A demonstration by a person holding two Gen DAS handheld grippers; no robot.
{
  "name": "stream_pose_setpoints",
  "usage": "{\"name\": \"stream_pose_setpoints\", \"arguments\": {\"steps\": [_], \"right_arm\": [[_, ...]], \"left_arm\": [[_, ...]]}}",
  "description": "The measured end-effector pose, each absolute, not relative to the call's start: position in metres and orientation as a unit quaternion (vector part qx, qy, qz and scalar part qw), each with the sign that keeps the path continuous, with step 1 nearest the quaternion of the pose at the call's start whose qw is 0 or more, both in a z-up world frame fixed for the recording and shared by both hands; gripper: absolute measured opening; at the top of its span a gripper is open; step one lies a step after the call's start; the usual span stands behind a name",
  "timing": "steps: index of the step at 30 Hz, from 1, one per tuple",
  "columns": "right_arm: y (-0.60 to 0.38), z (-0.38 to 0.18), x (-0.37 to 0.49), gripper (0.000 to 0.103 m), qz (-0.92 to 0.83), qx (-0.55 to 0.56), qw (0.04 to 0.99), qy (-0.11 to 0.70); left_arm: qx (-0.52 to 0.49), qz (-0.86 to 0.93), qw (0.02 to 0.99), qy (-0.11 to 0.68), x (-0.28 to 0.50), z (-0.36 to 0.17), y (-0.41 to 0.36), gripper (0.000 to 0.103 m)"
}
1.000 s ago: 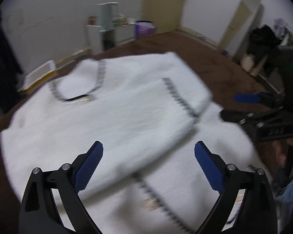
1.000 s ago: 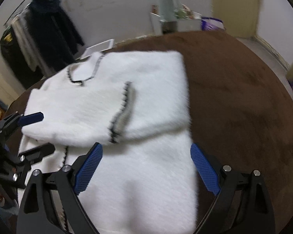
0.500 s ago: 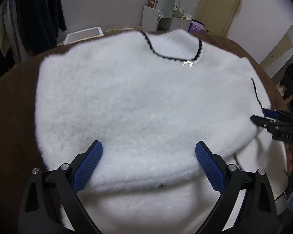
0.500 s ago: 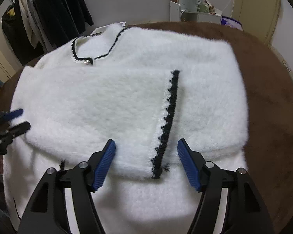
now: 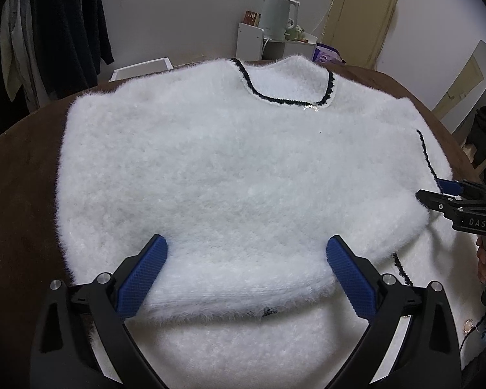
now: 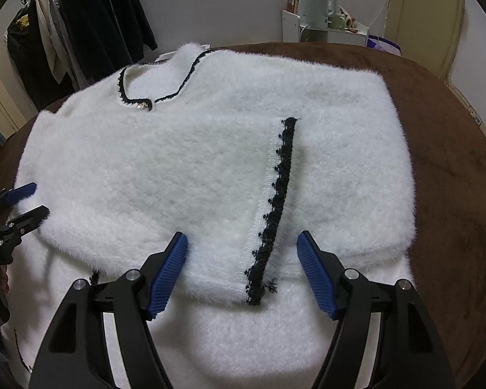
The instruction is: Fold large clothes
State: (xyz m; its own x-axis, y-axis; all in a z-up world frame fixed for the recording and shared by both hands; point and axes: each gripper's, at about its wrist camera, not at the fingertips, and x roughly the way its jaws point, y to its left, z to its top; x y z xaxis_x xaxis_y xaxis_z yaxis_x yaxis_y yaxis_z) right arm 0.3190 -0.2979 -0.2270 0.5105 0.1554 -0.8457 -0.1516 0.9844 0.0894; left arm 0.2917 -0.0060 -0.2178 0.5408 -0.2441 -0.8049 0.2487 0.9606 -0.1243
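A brown blanket-covered surface (image 6: 453,168) fills the room's middle; dark coats (image 6: 90,26) hang at ten o'clock and a kettle (image 6: 317,0) stands at one o'clock. The white fuzzy sweater (image 6: 184,175) lies flat on it, sleeves folded in, neckline toward twelve. The left gripper (image 5: 246,269) gapes wide, holding nothing. The right gripper (image 6: 243,269) straddles the black-trimmed cuff (image 6: 272,207), its jaws opening slightly, pads clear.

Sweater (image 5: 236,168) hem cut off by frame btm; underside hidden.
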Motion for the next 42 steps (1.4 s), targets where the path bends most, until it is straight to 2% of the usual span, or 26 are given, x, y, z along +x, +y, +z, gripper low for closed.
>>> {"name": "stream_pose_setpoints", "arguments": {"steps": [3, 5, 14, 17, 20, 27, 37, 42], "right_arm": [[-0.299, -0.218, 0.312, 0.072, 0.088, 0.013, 0.871, 0.484], [-0.302, -0.204, 0.301, 0.086, 0.089, 0.018, 0.875, 0.476], [-0.338, -0.146, 0.213, 0.089, 0.122, 0.028, 0.874, 0.469], [-0.347, -0.147, 0.180, 0.089, 0.115, 0.022, 0.867, 0.485], [-0.357, -0.155, 0.153, 0.089, 0.115, 0.032, 0.852, 0.509], [-0.384, -0.167, 0.106, 0.089, 0.112, 0.035, 0.819, 0.561], [-0.408, -0.214, 0.095, 0.089, 0.132, 0.042, 0.755, 0.641], [-0.427, -0.240, 0.097, 0.089, 0.145, 0.099, 0.718, 0.673]], "left_arm": [[-0.005, -0.138, 0.876, 0.462, 0.289, -0.209, -0.005, 0.096], [-0.016, -0.139, 0.876, 0.462, 0.282, -0.193, -0.002, 0.096], [-0.009, -0.141, 0.880, 0.453, 0.196, -0.135, 0.033, 0.096], [-0.041, -0.131, 0.867, 0.478, 0.156, -0.142, 0.053, 0.096], [-0.029, -0.105, 0.858, 0.503, 0.112, -0.157, 0.067, 0.096], [-0.071, -0.087, 0.824, 0.556, 0.054, -0.196, 0.095, 0.096], [-0.098, -0.104, 0.797, 0.587, 0.032, -0.233, 0.088, 0.096], [-0.120, -0.118, 0.790, 0.590, 0.034, -0.242, 0.087, 0.094]]}}
